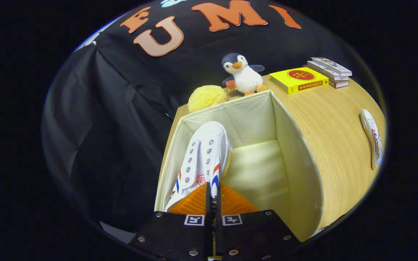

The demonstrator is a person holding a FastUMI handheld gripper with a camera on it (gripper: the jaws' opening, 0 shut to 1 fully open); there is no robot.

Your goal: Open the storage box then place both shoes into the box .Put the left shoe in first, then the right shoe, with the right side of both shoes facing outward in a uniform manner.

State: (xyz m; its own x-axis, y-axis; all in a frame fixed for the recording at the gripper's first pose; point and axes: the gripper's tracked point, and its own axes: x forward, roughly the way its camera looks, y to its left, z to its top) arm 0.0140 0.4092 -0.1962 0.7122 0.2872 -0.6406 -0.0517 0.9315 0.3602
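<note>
The storage box stands open on the left part of a pale wooden table, its cream fabric walls upright and its top uncovered. Against the box's left wall, a white shoe hangs inside the opening, toe pointing toward the far wall and laces side with metal eyelets facing up; red and blue stripes show on both of its flanks and a yellowish sole edge runs along its right side. The gripper has its two fingers drawn nearly together, only a thin slit between them, and they pinch the near end of this shoe at its heel or collar, so the shoe is held from the near side. To the right of the shoe the box floor is bare cream fabric, lit by a bright patch near the far wall.

Beyond the box's far left corner sits a round yellow fuzzy ball. Just right of it, a plush penguin stands against the box's far rim, in front of the black cloth wall. Farther right on the table lies a yellow book, and beside it a small stack of books. At the far right of the table, well apart from the box, the second shoe lies on its side.
</note>
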